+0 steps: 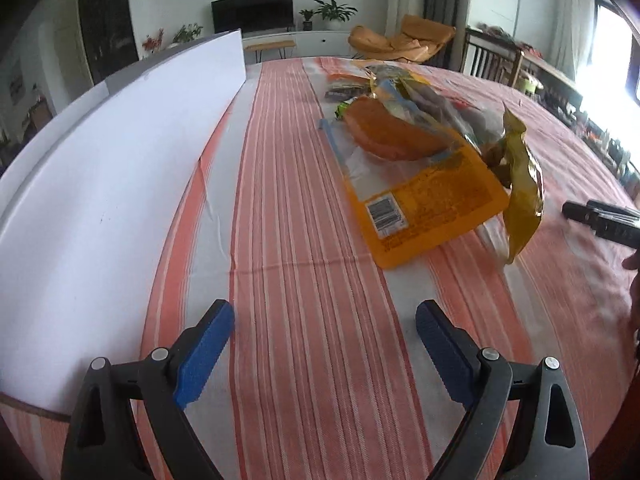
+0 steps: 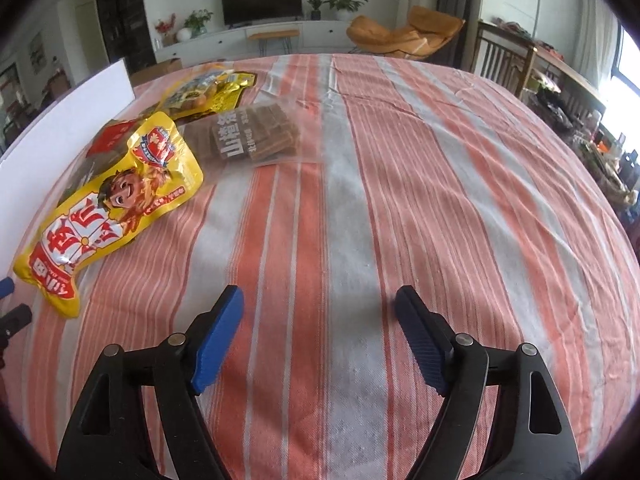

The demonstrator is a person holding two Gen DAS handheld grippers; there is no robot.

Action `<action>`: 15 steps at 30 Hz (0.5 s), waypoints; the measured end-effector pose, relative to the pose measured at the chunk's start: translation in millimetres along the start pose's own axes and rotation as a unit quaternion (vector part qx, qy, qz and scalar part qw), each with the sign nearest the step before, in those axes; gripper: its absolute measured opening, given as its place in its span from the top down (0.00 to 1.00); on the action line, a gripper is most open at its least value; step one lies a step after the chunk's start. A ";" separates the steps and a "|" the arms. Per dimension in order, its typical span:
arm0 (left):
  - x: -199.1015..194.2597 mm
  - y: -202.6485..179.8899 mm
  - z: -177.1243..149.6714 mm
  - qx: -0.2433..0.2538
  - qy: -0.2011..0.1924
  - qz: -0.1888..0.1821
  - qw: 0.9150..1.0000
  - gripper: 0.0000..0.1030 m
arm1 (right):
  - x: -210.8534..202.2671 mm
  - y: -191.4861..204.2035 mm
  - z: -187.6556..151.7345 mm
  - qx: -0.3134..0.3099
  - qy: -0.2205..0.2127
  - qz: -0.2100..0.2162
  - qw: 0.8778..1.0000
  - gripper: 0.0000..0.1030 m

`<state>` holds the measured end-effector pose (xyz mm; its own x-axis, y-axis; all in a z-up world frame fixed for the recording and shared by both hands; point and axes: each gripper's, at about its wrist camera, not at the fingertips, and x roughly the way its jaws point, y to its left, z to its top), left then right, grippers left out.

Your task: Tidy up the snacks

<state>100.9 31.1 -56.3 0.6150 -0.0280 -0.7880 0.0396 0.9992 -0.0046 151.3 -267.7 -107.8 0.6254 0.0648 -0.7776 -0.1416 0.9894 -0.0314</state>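
Note:
In the left wrist view my left gripper (image 1: 326, 312) hangs open over bare striped cloth, nothing between its blue pads. Ahead and to the right lies a heap of snack bags: an orange bag with a barcode (image 1: 424, 200), an olive-yellow packet (image 1: 524, 200) sticking up, and more packets behind (image 1: 360, 80). My right gripper (image 2: 320, 296) is open too, over empty cloth. To its far left lie a yellow packet with a cartoon face (image 2: 116, 208), a clear bag of brown bars (image 2: 248, 136) and a gold packet (image 2: 208, 92).
A tall white panel (image 1: 100, 200) stands along the left side of the table (image 2: 60, 120). Orange-and-white striped cloth (image 2: 440, 200) covers the table. The other gripper's black fingers (image 1: 580, 213) and part of a hand show at the right edge. Chairs and a TV stand beyond.

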 end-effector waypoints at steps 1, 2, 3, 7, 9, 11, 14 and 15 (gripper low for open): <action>-0.9 1.5 -0.8 -0.001 0.000 -0.002 1.000 0.10 | -1.1 -0.3 -1.1 0.000 0.000 -0.001 1.000 0.21; -0.2 2.1 -0.6 -0.001 0.000 -0.002 1.000 0.09 | -0.9 -0.4 -0.9 0.000 0.001 -0.002 1.000 0.20; 0.2 1.2 -0.4 0.001 0.001 -0.002 1.000 0.08 | -0.4 -0.8 -0.8 0.001 0.001 -0.003 1.000 0.20; 3.7 4.9 1.5 0.000 0.007 -0.002 1.000 0.03 | -0.7 -1.1 -1.1 0.001 0.001 -0.003 1.000 0.20; 4.2 4.4 1.7 0.000 0.009 -0.001 1.000 0.01 | -0.9 -0.9 -1.2 0.001 0.001 -0.003 1.000 0.20; 5.1 5.6 1.9 -0.001 0.009 -0.001 1.000 0.00 | -1.0 -1.2 -1.2 0.001 0.001 -0.003 1.000 0.20; 4.9 5.5 1.8 -0.001 0.009 -0.001 1.000 0.00 | -1.2 -0.9 -1.4 0.001 0.001 -0.002 1.000 0.20; 5.0 5.9 2.3 -0.001 0.009 -0.001 1.000 0.00 | -1.2 -1.2 -1.3 0.001 0.001 -0.002 1.000 0.19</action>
<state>106.0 36.8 -58.9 0.6001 -0.0297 -0.7994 0.0389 0.9992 -0.0079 149.6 -269.2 -107.7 0.6247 0.0601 -0.7785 -0.1367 0.9901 -0.0333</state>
